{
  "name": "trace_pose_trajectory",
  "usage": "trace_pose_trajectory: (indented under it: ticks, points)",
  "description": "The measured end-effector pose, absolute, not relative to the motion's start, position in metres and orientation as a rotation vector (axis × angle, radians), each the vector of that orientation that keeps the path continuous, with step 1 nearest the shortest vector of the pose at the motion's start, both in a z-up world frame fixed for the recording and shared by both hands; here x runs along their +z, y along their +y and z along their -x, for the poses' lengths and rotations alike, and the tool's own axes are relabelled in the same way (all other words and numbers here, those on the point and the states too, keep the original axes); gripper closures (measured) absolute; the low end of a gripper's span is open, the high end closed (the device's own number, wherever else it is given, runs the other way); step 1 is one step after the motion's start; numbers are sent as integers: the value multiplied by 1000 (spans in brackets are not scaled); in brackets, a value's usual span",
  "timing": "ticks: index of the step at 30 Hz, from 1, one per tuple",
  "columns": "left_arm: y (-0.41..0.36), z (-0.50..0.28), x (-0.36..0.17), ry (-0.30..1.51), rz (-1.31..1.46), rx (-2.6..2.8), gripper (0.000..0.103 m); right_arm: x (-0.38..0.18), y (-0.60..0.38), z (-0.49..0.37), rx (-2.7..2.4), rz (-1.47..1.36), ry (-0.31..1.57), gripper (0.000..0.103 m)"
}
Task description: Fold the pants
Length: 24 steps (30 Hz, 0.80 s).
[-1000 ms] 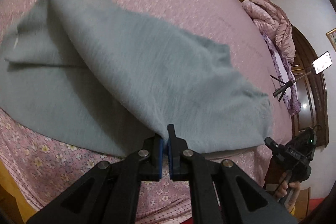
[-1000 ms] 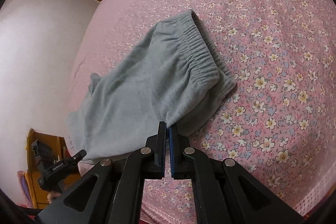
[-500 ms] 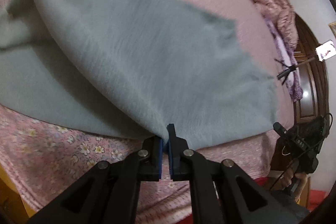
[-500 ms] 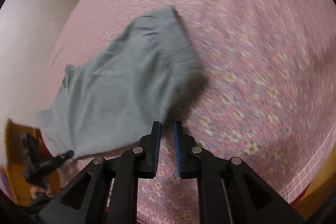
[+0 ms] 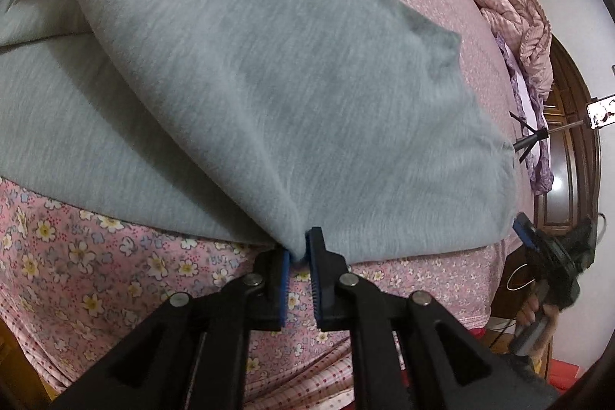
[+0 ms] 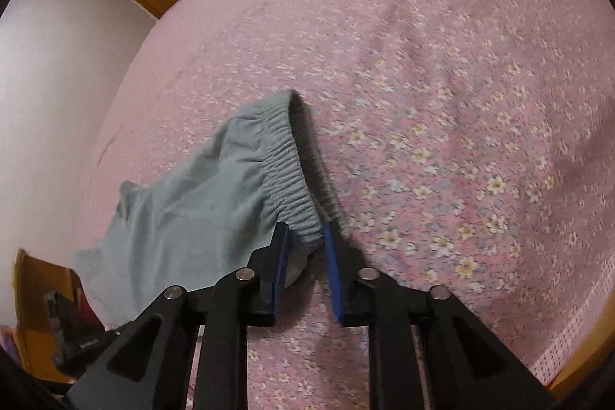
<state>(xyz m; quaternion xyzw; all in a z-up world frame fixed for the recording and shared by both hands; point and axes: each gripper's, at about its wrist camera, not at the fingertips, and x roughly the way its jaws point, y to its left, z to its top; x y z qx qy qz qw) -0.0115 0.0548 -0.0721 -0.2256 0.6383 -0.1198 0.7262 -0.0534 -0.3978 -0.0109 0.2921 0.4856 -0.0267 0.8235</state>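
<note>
Released since a second ago, right tool (image 6: 304, 241) gapes at waistband (image 6: 290, 179); left tool (image 5: 298, 256) clenches pants (image 5: 269, 83).

No readable text, labels, brands or numbers in either view.

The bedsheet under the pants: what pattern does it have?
Pink bedsheet with small white flowers, clearest in the right wrist view.

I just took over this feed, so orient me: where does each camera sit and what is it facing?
Left wrist: on the left gripper, facing across the bed; its fingers pinch the grey pants; the right gripper and its hand show at right.
Right wrist: on the right gripper, jaws parted around the waistband.
Shared: pants, bed.
</note>
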Motion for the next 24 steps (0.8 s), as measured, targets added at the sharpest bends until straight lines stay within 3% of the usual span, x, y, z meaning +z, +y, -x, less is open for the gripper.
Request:
trace_pose_trajectory:
  ticks: [1,6,13,19,24]
  points:
    - [52,11,-72,1403,499,-261,95,-3,-393,56,-62,-576,1007,101]
    - [73,22,-53,1298,444,-203,97,3,-391,62,-155,-408,1039,101]
    - [73,22,-65,1360,450,-201,96,-14,-393,60,-154,-446,1103,101]
    - [91,34,-45,1298,419,-165,79,36,-358,52,-139,-294,986,81]
    - [127,46,-29,1207,443,-92,72,46,-311,38,11,-238,984,77]
